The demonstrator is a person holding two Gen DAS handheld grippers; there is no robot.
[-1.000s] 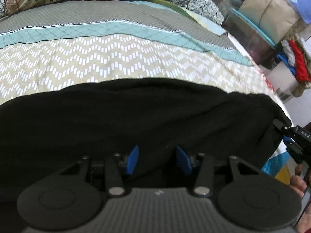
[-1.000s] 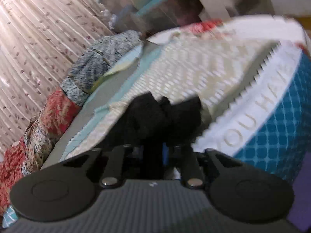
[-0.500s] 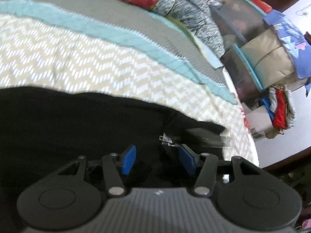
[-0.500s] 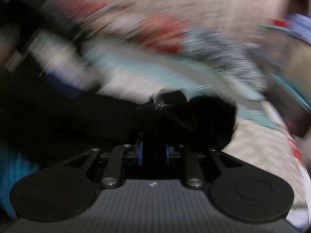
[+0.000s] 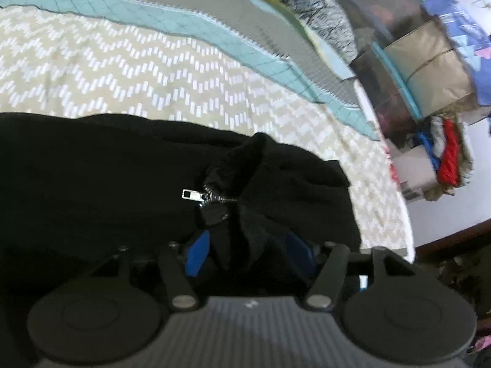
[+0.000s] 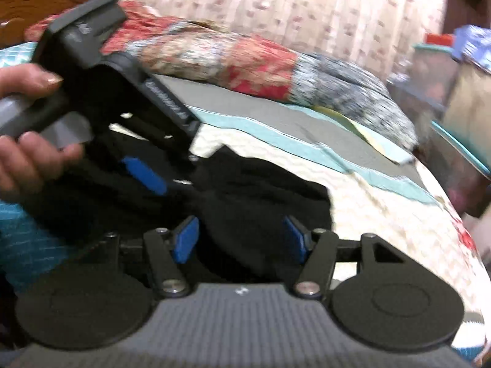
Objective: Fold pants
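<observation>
The black pants [image 5: 92, 178] lie on the bed, bunched at the right end, with a silver zipper pull [image 5: 191, 195] showing. My left gripper [image 5: 248, 250] is open, its blue pads on either side of a loose fold of the black cloth. In the right wrist view the pants [image 6: 260, 196] lie in a heap. My right gripper [image 6: 242, 239] is open wide over the heap and holds nothing. The left gripper [image 6: 144, 174] shows there at upper left, held by a hand and resting on the cloth.
The bedspread [image 5: 153, 70] has beige zigzag, teal and grey bands. A patchwork quilt [image 6: 245, 61] lies along the far side. Storage boxes and clothes [image 5: 429, 92] stand past the bed's right edge. A curtain [image 6: 276, 6] hangs behind.
My right gripper swung left with the pants end, laid it over by the left gripper, and opened. The right end of the pants now lies folded over and bunched.
</observation>
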